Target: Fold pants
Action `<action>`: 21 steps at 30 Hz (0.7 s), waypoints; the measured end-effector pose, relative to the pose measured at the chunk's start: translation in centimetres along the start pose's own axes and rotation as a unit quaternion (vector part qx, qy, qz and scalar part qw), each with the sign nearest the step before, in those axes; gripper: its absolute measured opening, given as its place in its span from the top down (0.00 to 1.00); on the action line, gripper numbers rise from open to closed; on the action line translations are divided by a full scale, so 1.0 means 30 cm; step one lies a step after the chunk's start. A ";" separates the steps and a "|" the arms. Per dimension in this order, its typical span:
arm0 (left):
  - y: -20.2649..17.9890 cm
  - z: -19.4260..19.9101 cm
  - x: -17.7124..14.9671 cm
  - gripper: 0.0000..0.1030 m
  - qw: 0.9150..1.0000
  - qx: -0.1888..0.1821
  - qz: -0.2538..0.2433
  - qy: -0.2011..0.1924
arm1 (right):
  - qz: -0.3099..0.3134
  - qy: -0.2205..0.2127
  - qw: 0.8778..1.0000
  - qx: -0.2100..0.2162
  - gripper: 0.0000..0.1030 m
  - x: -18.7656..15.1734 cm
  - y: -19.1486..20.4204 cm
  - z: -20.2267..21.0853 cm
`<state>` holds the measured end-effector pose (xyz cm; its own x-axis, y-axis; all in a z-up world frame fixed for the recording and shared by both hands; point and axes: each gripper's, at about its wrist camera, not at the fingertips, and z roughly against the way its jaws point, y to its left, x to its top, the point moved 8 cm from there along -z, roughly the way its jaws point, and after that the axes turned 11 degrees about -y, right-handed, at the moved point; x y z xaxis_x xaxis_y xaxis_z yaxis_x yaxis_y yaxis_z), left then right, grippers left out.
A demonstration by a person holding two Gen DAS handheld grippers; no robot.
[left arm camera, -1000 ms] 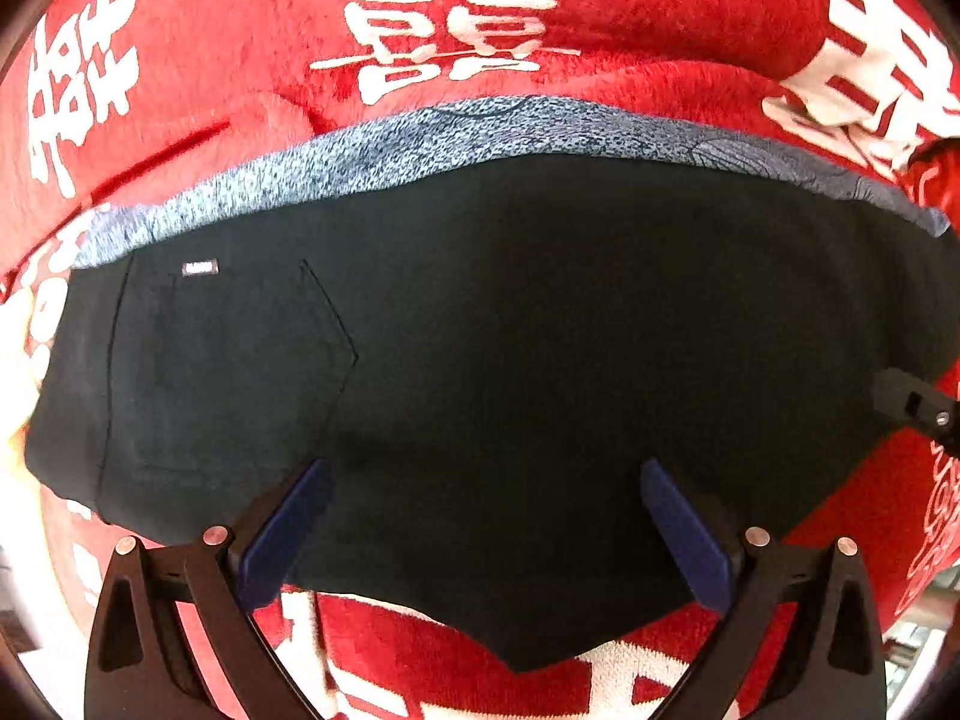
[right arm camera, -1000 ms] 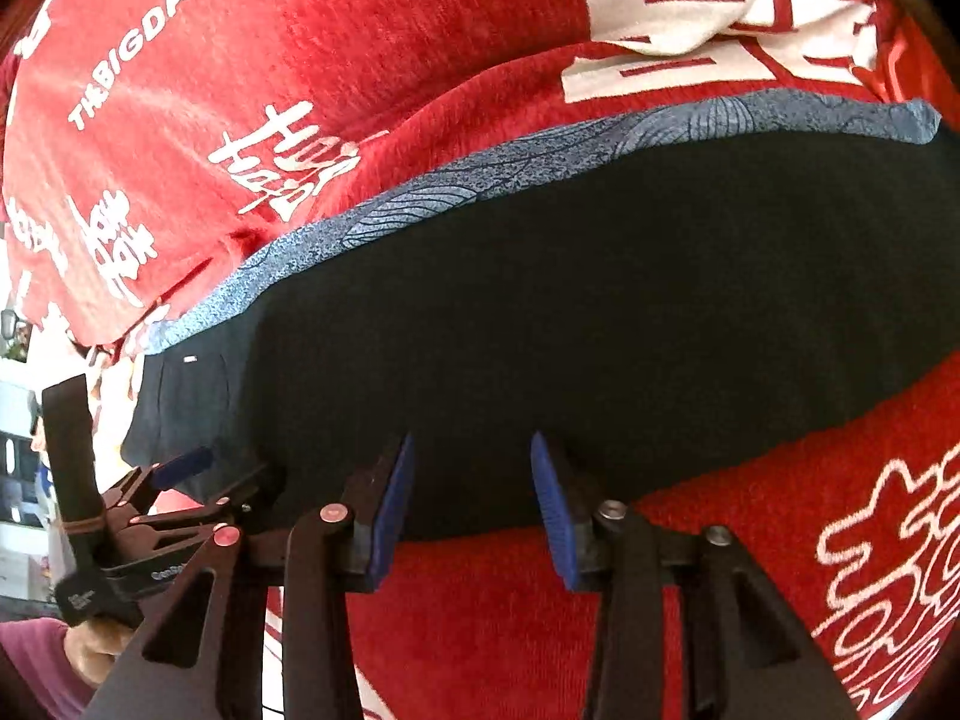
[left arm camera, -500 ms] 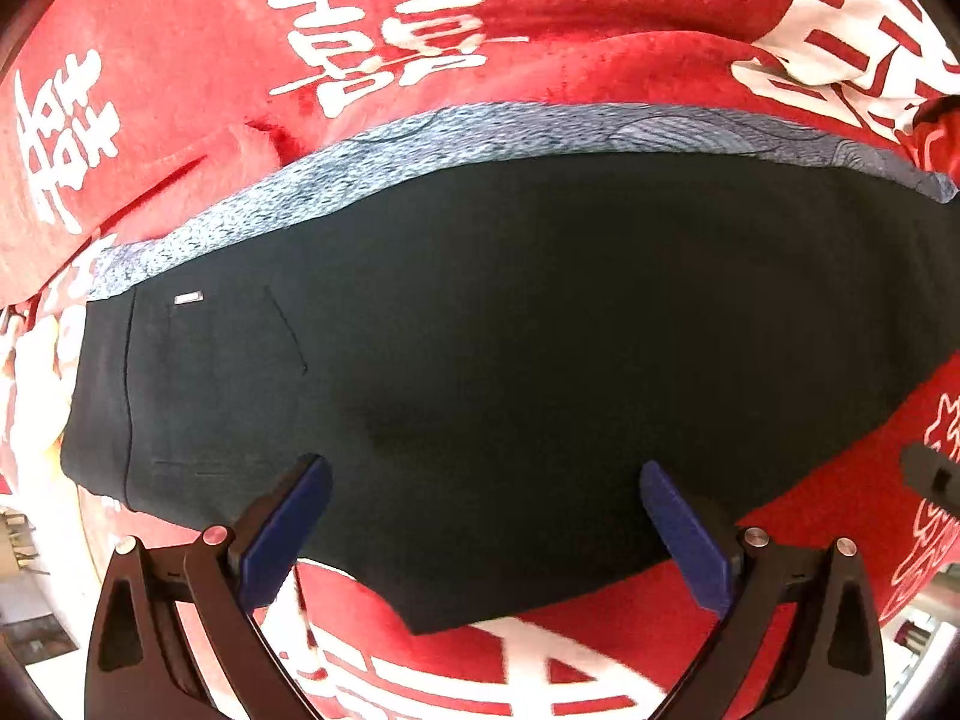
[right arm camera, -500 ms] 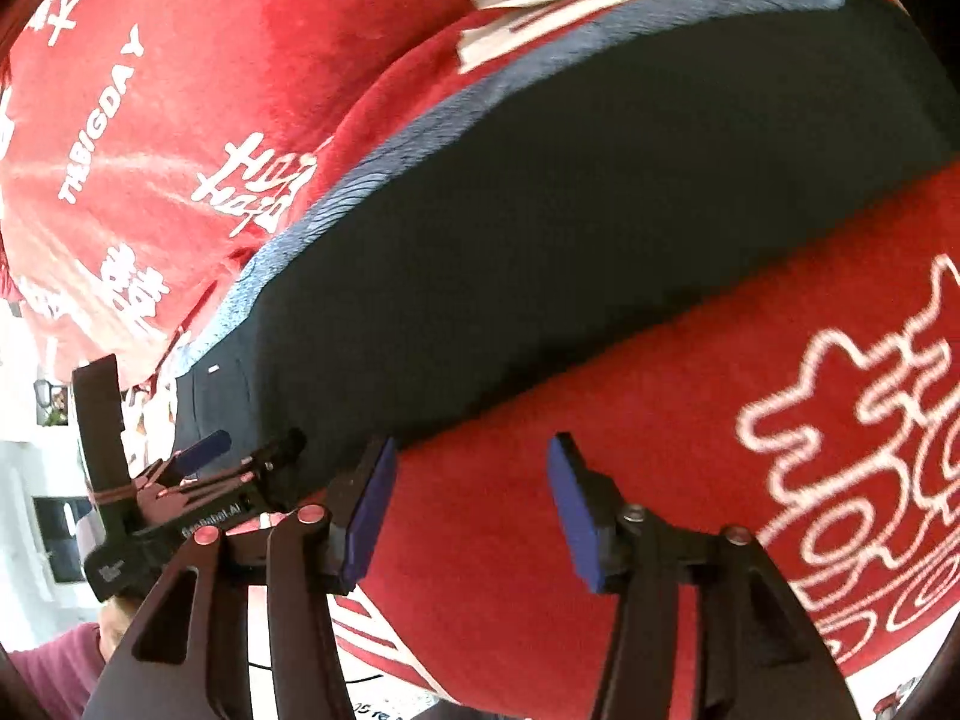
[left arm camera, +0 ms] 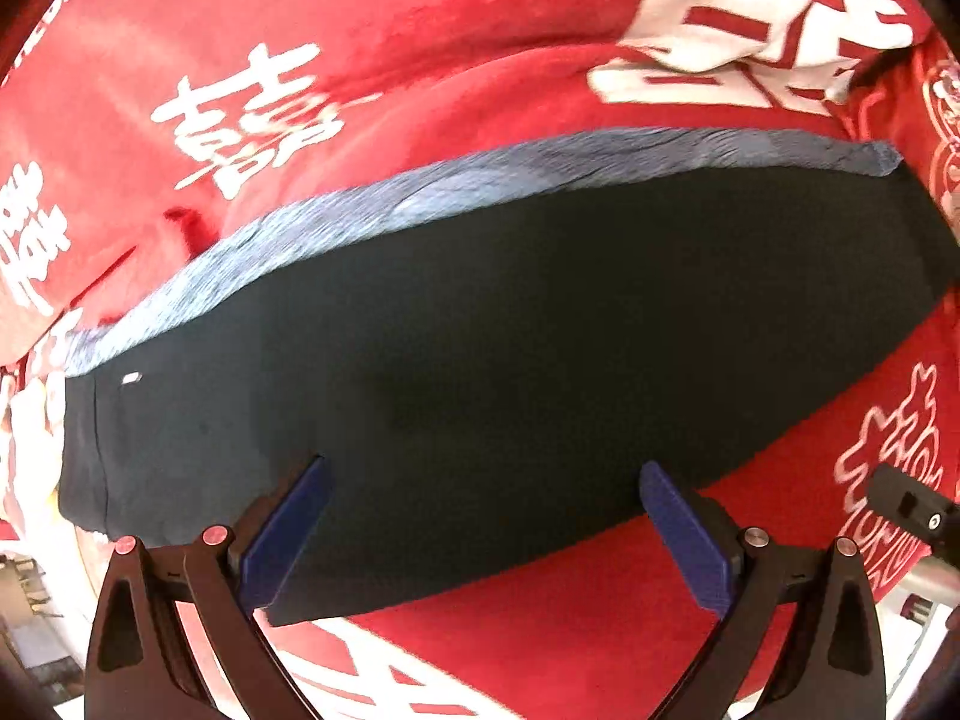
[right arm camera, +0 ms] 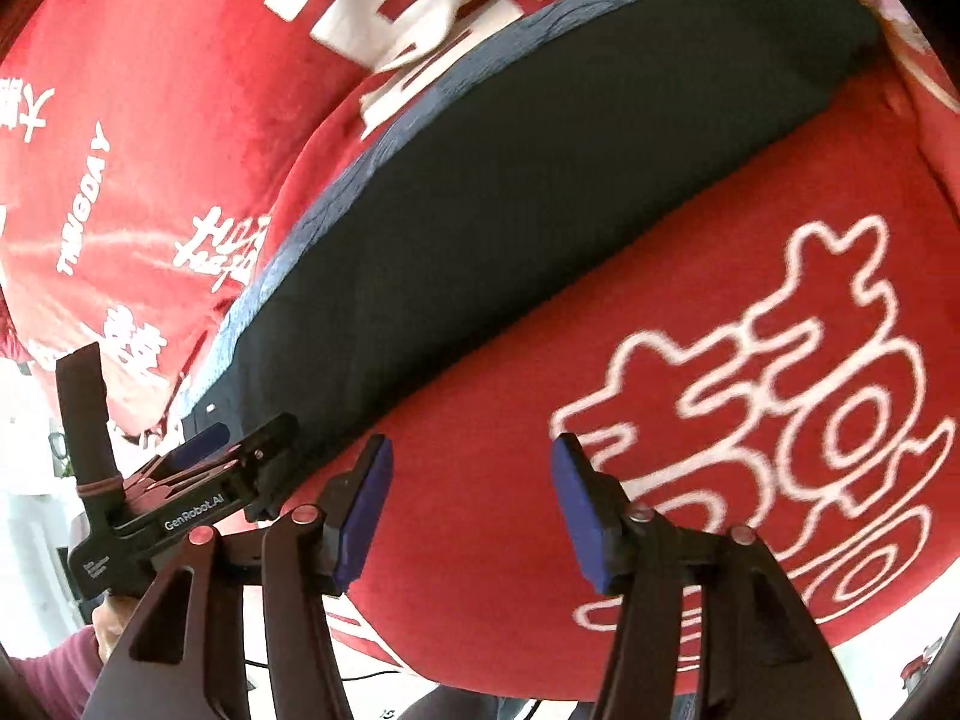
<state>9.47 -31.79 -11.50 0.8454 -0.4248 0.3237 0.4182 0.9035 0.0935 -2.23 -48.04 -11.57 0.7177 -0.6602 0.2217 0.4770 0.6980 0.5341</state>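
Observation:
The black pants (left arm camera: 510, 360) lie folded into a long band on a red blanket (left arm camera: 420, 60), with a small white label (left arm camera: 131, 378) near their left end. A blue-grey patterned strip (left arm camera: 480, 180) shows along their far edge. My left gripper (left arm camera: 485, 468) hangs over the near part of the pants, open wide, with nothing between its blue pads (left arm camera: 288, 534). In the right wrist view the pants (right arm camera: 540, 192) run diagonally. My right gripper (right arm camera: 473, 444) is over bare blanket just beside their near edge, its jaws opening and nothing between them. The left gripper (right arm camera: 240, 438) appears there at the pants' left end.
The red blanket (right arm camera: 720, 390) with white characters covers the whole surface and drops off at its near edge (right arm camera: 420, 660). A hand (right arm camera: 105, 624) in a magenta sleeve (right arm camera: 48, 678) holds the left gripper. A black finger (left arm camera: 906, 504) of the right gripper shows at the right edge.
Both grippers have moved along the pants away from the pocket end. The right gripper's jaws have widened and come off the pants' near edge onto bare blanket. The left stays open.

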 end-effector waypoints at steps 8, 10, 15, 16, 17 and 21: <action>-0.181 -0.021 0.104 0.00 1.000 -0.016 0.018 -0.008 | 0.006 -0.023 1.000 0.003 0.43 0.129 -0.118 0.065; -0.224 -0.025 0.123 0.00 0.999 -0.019 0.025 -0.009 | 0.006 -0.032 0.999 -0.002 0.43 0.163 -0.151 0.083; -0.313 -0.053 0.182 0.00 0.999 -0.018 0.034 -0.018 | -0.012 -0.070 0.997 -0.031 0.43 0.273 -0.277 0.129; -0.323 -0.060 0.186 0.00 0.999 -0.016 0.033 -0.020 | -0.018 -0.075 0.996 -0.035 0.43 0.290 -0.301 0.134; -0.333 -0.072 0.189 0.00 0.999 -0.014 0.031 -0.021 | -0.022 -0.079 0.996 -0.039 0.43 0.301 -0.319 0.137; -0.352 -0.139 0.162 0.00 0.999 -0.013 0.033 -0.006 | -0.038 -0.100 0.993 -0.054 0.43 0.363 -0.391 0.152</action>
<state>10.55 -43.64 -14.83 0.8675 -0.3641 0.3389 0.3710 0.9275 0.0467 -2.33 -64.70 -11.70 0.5674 -0.7470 0.3465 0.5857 0.6619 0.4678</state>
